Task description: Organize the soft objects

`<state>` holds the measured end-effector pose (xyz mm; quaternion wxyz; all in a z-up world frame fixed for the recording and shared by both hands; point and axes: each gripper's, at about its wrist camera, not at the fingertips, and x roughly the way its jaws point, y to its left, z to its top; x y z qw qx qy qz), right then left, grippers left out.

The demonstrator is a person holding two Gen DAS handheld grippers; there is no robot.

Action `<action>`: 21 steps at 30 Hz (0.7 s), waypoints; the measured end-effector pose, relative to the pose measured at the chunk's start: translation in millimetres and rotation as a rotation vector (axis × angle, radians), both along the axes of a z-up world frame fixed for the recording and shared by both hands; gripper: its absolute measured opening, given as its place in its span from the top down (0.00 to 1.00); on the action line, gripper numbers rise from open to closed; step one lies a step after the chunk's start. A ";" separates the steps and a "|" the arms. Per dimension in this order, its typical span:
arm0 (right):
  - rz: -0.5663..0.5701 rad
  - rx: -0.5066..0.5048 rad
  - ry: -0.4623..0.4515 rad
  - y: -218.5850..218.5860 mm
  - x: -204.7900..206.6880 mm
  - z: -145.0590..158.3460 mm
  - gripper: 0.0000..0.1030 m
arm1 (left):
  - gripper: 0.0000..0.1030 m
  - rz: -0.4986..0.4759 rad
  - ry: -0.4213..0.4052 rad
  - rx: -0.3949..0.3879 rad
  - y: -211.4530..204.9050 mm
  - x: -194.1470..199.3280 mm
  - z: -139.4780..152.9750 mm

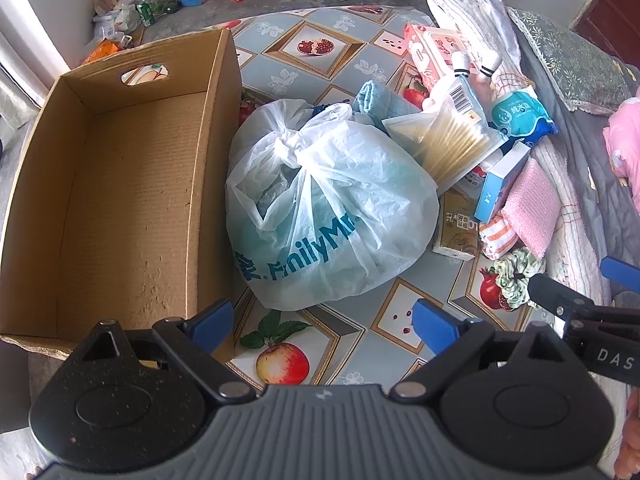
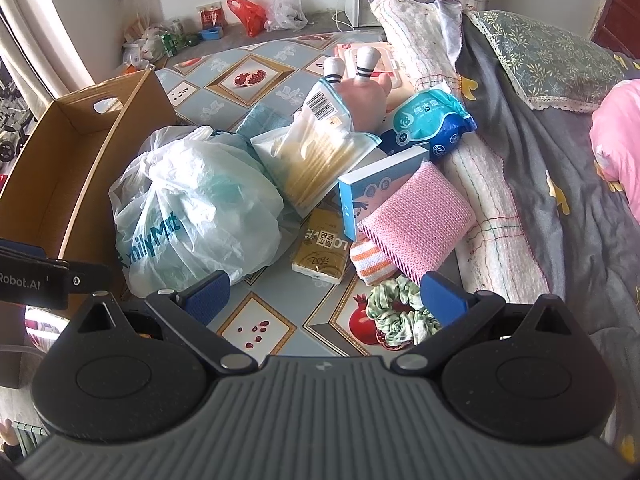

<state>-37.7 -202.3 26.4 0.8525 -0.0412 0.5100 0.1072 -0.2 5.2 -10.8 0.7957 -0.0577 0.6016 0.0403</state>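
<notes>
Left wrist view shows the cardboard box (image 1: 120,200) empty, left of the wide, empty fingers (image 1: 324,316), so sorting seems barely begun: the tied plastic bag (image 1: 328,208) sits just ahead, and the scrunchie (image 2: 400,312) lies between the right gripper (image 2: 326,300)'s wide fingers.

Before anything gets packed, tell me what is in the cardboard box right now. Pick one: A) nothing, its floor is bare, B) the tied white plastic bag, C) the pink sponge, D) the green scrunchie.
A: the cardboard box shows only bare corrugated floor, while the white plastic bag sits beside it on the tablecloth, and the pink sponge and green scrunchie lie farther right.
</notes>
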 end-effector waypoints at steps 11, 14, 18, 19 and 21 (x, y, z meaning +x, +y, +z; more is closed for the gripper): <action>0.000 0.000 0.001 1.0 -1.7 -1.1 0.01 | 0.06 0.000 0.000 -0.002 4.2 -2.1 -1.5; -0.002 0.001 0.001 0.4 -2.7 -2.0 0.01 | 0.06 -0.002 -0.001 -0.003 3.6 -3.4 -2.2; -0.009 0.001 -0.001 -1.5 -3.3 -2.9 0.01 | 0.06 -0.003 -0.001 -0.003 3.3 -4.5 -2.9; -0.012 0.003 -0.001 -2.9 -3.8 -3.1 0.01 | 0.06 -0.003 -0.001 -0.003 2.7 -4.8 -3.3; -0.021 0.012 -0.005 -7.1 -5.8 -3.6 0.01 | 0.06 -0.003 -0.006 -0.001 2.3 -5.2 -3.5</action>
